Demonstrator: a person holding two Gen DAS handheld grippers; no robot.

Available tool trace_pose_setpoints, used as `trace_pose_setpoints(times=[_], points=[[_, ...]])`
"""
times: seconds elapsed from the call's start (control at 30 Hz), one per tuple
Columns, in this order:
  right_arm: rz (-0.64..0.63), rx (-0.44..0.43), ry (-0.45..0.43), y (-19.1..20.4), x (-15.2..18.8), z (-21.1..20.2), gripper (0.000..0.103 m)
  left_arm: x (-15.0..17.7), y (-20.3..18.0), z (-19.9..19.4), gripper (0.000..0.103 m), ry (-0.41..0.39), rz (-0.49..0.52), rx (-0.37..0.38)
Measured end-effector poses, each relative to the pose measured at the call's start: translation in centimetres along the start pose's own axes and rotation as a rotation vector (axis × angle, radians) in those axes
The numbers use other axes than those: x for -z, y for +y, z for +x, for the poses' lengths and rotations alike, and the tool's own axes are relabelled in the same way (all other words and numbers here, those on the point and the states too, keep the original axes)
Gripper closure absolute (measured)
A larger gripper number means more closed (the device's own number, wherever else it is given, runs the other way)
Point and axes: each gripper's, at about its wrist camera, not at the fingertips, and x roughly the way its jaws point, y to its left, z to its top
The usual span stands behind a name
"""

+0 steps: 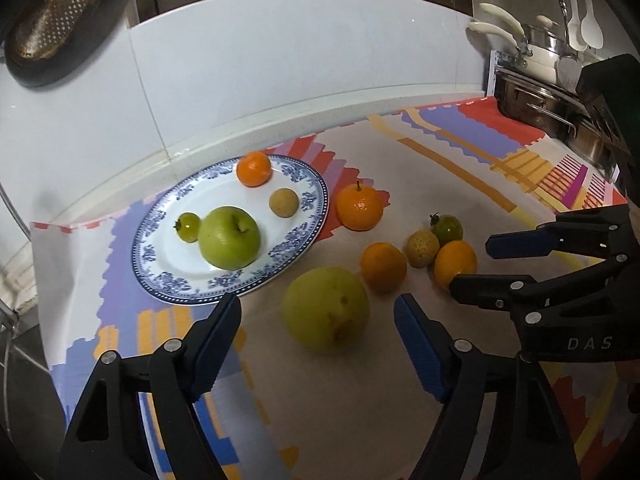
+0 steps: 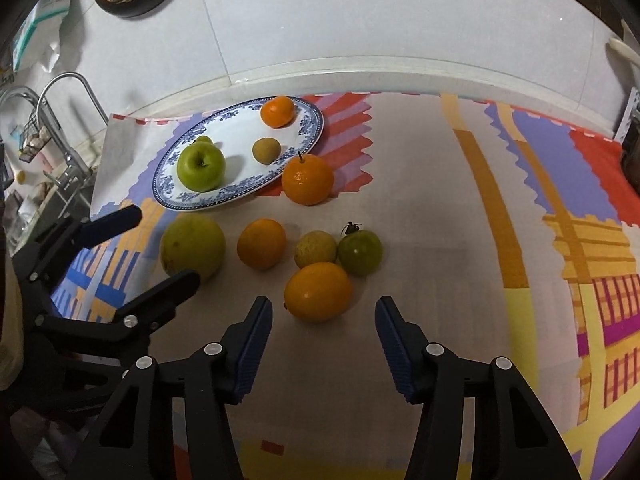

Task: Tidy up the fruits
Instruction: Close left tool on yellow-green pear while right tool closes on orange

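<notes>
A blue-patterned plate (image 1: 304, 216) (image 2: 168, 184) holds a green apple (image 1: 229, 237) (image 2: 201, 168), a small green tomato (image 1: 188, 227), a brown longan (image 1: 283, 201) (image 2: 266, 150) and an orange (image 1: 253, 168) (image 2: 277, 111). On the mat lie a yellow-green pear (image 1: 326, 307) (image 2: 193, 246), a stemmed orange (image 1: 359, 206) (image 2: 307, 179), two more oranges (image 1: 383, 266) (image 2: 318, 291), a pale yellow fruit (image 1: 422, 248) (image 2: 315, 249) and a green tomato (image 1: 447, 228) (image 2: 360, 252). My left gripper (image 1: 318, 316) is open around the pear's near side. My right gripper (image 2: 324, 320) is open just before the nearest orange.
A colourful patterned mat (image 2: 460, 240) covers the counter against a white tiled wall. Pots and utensils (image 1: 552, 64) stand at the right in the left wrist view. A sink tap (image 2: 60, 120) is at the left in the right wrist view. A colander (image 1: 56, 16) hangs above.
</notes>
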Motion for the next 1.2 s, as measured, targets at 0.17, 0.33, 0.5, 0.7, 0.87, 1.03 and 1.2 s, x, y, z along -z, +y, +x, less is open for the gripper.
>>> trace_pose_setpoints(times=[0.17, 0.33, 0.5, 0.7, 0.87, 1.03, 1.2], points=[[-0.002, -0.016, 0.017, 0.1, -0.3, 0.9, 0.055, -0.2, 0.1, 0.7, 0.038, 0.019, -0.012, 0.027], [-0.007, -0.032, 0.031, 0.3, -0.4, 1.7, 0.06, -0.1, 0.1, 1.3, 0.049, 0.039, -0.021, 0.036], [-0.014, -0.029, 0.034, 0.3, -0.3, 2.0, 0.064, 0.0, 0.1, 1.5, 0.054, 0.047, -0.029, 0.036], [-0.009, -0.031, 0.035, 0.3, -0.3, 2.0, 0.064, 0.1, 0.2, 1.4, 0.054, 0.05, -0.051, 0.034], [-0.003, -0.036, 0.029, 0.2, -0.2, 1.6, 0.064, 0.3, 0.1, 0.7, 0.054, 0.049, -0.059, 0.031], [-0.013, -0.038, 0.007, 0.6, -0.2, 0.5, 0.064, 0.5, 0.3, -0.7, 0.054, 0.036, -0.087, 0.018], [-0.027, -0.052, -0.026, 1.2, -0.4, -0.8, 0.064, 0.4, 0.7, -2.5, 0.054, 0.011, -0.118, -0.007]])
